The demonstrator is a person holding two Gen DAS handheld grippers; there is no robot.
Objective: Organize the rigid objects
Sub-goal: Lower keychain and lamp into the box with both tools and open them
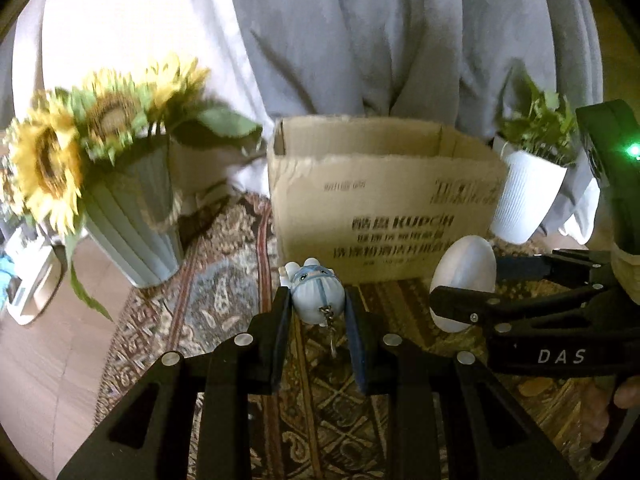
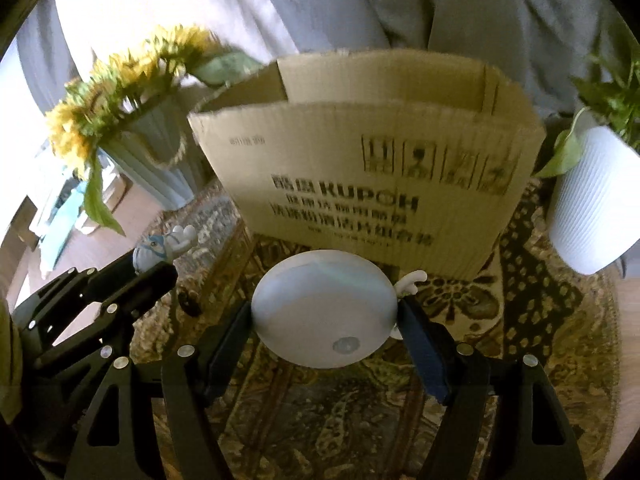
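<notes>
My left gripper (image 1: 318, 304) is shut on a small pale blue toy figure (image 1: 316, 294) with a metal keychain hanging from it, held above the rug in front of an open cardboard box (image 1: 384, 200). My right gripper (image 2: 326, 316) is shut on a white round disc (image 2: 324, 312) with a small sensor dot, just before the same box (image 2: 372, 168). In the left wrist view the disc (image 1: 466, 276) and right gripper (image 1: 460, 300) are at the right. In the right wrist view the left gripper (image 2: 156, 270) with the toy (image 2: 160, 248) is at the left.
A ribbed vase of sunflowers (image 1: 132, 216) stands left of the box, and a white pot with a green plant (image 1: 528, 196) stands to its right. A patterned rug (image 1: 224, 304) lies underneath. A small white figure (image 2: 410, 282) lies by the box. Grey curtains hang behind.
</notes>
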